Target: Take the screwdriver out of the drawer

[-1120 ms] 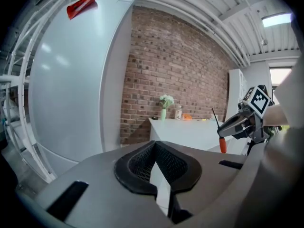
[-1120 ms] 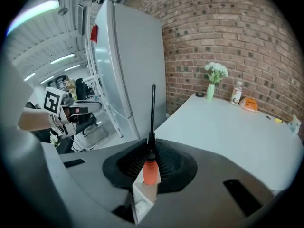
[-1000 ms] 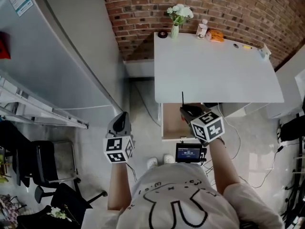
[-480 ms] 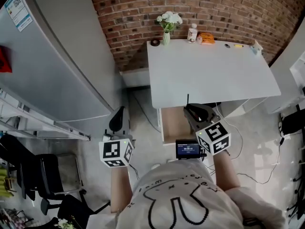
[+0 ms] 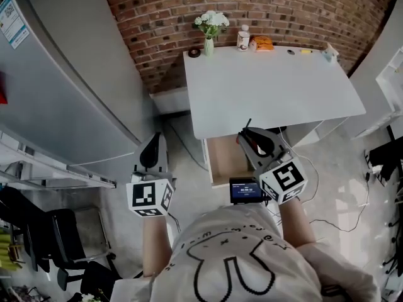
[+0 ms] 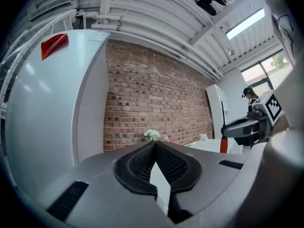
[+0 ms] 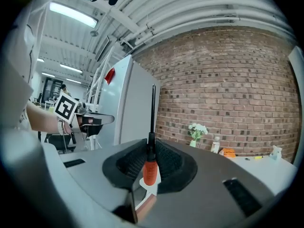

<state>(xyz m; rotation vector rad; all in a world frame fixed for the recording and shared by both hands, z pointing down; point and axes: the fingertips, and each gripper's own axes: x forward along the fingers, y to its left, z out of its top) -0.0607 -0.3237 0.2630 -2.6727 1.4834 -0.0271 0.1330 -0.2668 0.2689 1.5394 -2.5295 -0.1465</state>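
Right gripper (image 7: 151,148): a matt grey shell with black ribbed pads, closed onto the screwdriver (image 7: 150,167). The smooth orange handle is pinched between the pads, and the thin black round shaft stands straight up past the tips. Only this view shows the pads' grid texture and the grip itself.

In the head view the same tool sits over an open drawer (image 5: 220,162), a shallow box with a pale wooden interior that lies directly beneath its jaws. The flat white table (image 5: 271,87) begins just ahead of the tips. Beyond it, against the rough red brick wall (image 5: 283,5), stands a small vase of white flowers (image 5: 210,24).

Left gripper (image 6: 154,148): the same grey shell and ribbed black pads, with the jaw tips meeting and nothing between them. Its own view shows the other tool well off to its right, the orange handle just visible there. The head view places it beside a smooth grey cabinet (image 5: 63,74), well apart from the drawer. Each tool carries a cube of black-and-white square markers at its rear
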